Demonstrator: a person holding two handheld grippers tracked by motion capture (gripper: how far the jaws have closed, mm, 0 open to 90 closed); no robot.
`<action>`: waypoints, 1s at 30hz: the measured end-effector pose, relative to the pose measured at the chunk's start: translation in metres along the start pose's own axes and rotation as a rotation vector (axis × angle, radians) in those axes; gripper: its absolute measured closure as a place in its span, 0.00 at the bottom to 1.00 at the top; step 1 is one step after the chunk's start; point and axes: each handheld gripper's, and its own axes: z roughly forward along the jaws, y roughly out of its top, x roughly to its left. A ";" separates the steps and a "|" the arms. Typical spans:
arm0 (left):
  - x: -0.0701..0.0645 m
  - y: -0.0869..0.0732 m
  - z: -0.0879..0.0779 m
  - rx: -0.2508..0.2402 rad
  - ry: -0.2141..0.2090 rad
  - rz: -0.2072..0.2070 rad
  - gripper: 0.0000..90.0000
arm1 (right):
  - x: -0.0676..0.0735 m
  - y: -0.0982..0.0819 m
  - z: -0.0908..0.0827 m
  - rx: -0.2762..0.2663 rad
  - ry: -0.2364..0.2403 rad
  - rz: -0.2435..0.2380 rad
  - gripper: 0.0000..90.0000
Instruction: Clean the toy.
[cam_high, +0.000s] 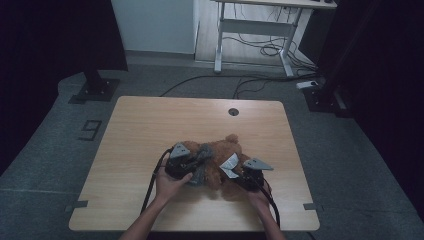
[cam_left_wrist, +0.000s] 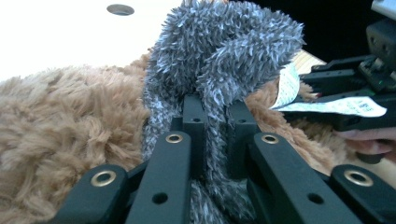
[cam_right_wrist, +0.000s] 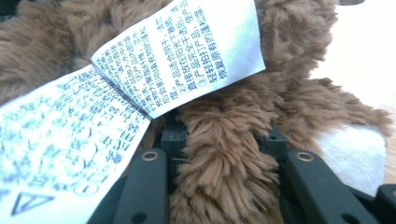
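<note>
A white care label (cam_right_wrist: 182, 56) sewn to the brown plush toy (cam_high: 220, 162) carries rows of printed Chinese characters, with circled numerals 2 and 3 heading two of the lines; a second leaf of the label (cam_right_wrist: 56, 158) lies lower in the right gripper view and shows more of the same print, plus a triangle symbol near its corner. The characters are too small and tilted to read out in full. In the high view the label (cam_high: 230, 165) stands up white between the two grippers.

The plush toy lies on the wooden table (cam_high: 140, 130), near the middle and toward the person's side. A grey fuzzy cloth piece (cam_left_wrist: 224, 51) sits on the toy's left part.

The left gripper (cam_left_wrist: 215, 116) is clamped tight on a fold of the grey cloth, which bulges up above the jaws and runs down between them. The right gripper (cam_right_wrist: 224, 135) has its jaws pressed on a tuft of the toy's brown fur, the tuft filling the gap between them, with the label hanging just above. A round hole (cam_high: 233, 111) shows in the table's far edge region.
</note>
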 end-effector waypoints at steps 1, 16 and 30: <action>0.000 -0.001 -0.001 -0.001 -0.007 -0.005 0.90 | 0.001 0.000 -0.001 0.000 0.007 -0.005 0.71; -0.059 0.052 0.000 -0.021 -0.077 0.079 0.89 | 0.014 -0.017 -0.016 0.019 0.050 -0.055 0.71; -0.064 0.020 0.027 0.008 0.030 0.129 0.90 | 0.012 -0.024 -0.019 -0.023 0.065 0.004 0.70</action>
